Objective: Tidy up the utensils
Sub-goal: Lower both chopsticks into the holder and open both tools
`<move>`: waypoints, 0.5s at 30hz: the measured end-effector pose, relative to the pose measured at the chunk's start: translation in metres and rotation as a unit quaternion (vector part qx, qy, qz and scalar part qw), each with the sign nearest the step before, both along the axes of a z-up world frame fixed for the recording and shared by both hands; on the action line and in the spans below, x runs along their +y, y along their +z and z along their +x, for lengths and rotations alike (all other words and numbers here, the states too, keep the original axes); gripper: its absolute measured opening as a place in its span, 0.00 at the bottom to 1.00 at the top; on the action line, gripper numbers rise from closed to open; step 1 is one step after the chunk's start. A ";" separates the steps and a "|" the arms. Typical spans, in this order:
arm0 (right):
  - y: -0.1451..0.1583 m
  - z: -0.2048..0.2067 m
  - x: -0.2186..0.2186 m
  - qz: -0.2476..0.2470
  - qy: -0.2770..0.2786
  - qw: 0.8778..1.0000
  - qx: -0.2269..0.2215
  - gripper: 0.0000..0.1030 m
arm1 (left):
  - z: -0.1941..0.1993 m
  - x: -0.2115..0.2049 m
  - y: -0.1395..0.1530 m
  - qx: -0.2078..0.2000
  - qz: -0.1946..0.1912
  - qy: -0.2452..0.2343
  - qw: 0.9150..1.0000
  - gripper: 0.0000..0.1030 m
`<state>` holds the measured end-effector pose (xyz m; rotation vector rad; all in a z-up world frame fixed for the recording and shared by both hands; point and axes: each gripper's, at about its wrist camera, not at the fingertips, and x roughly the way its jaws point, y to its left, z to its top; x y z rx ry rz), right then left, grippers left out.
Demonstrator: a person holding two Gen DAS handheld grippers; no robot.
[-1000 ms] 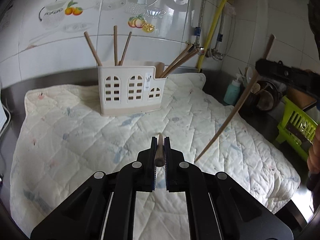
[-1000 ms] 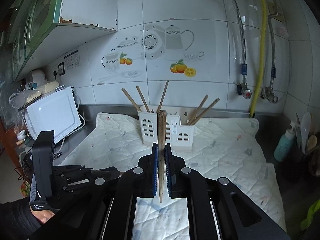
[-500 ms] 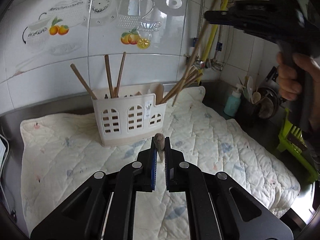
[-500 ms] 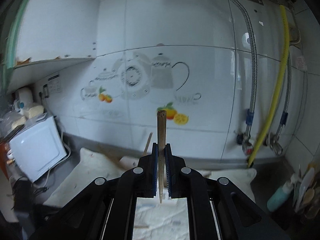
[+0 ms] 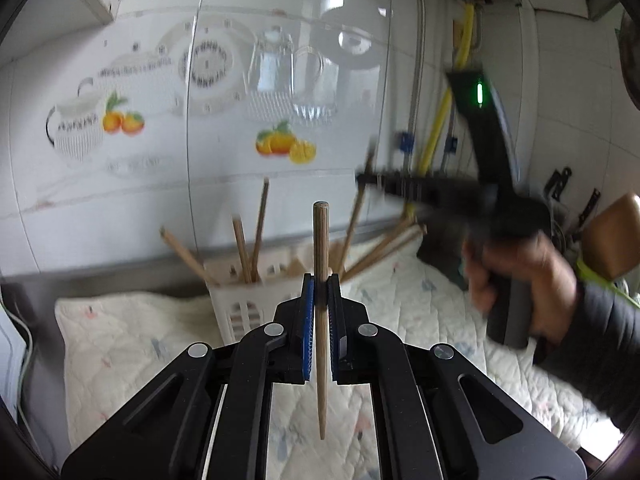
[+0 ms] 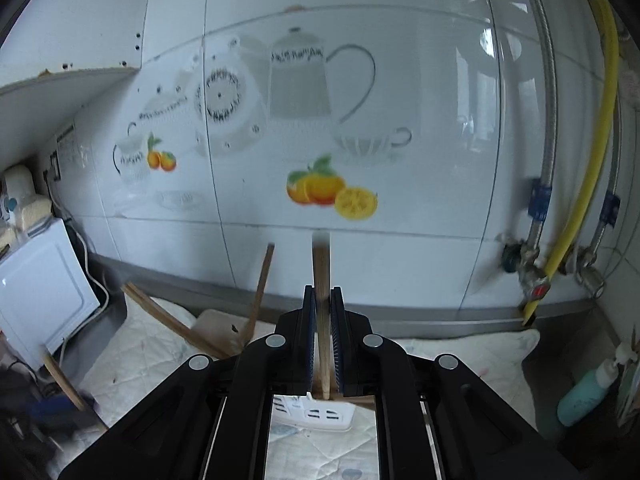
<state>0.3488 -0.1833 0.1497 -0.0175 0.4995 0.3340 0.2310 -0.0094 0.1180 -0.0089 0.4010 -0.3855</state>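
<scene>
My left gripper (image 5: pixel 320 284) is shut on a wooden chopstick (image 5: pixel 320 248) held upright, tip down, in front of the white utensil holder (image 5: pixel 236 304). The holder stands on a quilted mat and holds several chopsticks (image 5: pixel 256 236). My right gripper (image 6: pixel 322 296) is shut on another wooden chopstick (image 6: pixel 321 264), right above the holder (image 6: pixel 316 414); its lower end reaches down at the holder's right compartment. The right gripper also shows blurred in the left wrist view (image 5: pixel 368 180), above the holder's right end.
A quilted mat (image 5: pixel 120 344) covers the steel counter. A white microwave (image 6: pixel 36 288) stands at the left. Gas pipes and a yellow hose (image 6: pixel 580 200) run down the tiled wall at right. A teal soap bottle (image 6: pixel 588 392) stands by the mat's right edge.
Both grippers tilted upward and moved toward the holder. The right gripper came down over the holder's right side with its chopstick. The left chopstick now stands upright in the jaws.
</scene>
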 end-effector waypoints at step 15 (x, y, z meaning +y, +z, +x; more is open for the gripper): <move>0.004 -0.056 -0.008 -0.022 0.026 0.998 -0.051 0.41 | 0.064 -0.007 0.093 -0.124 0.004 0.071 0.990 0.05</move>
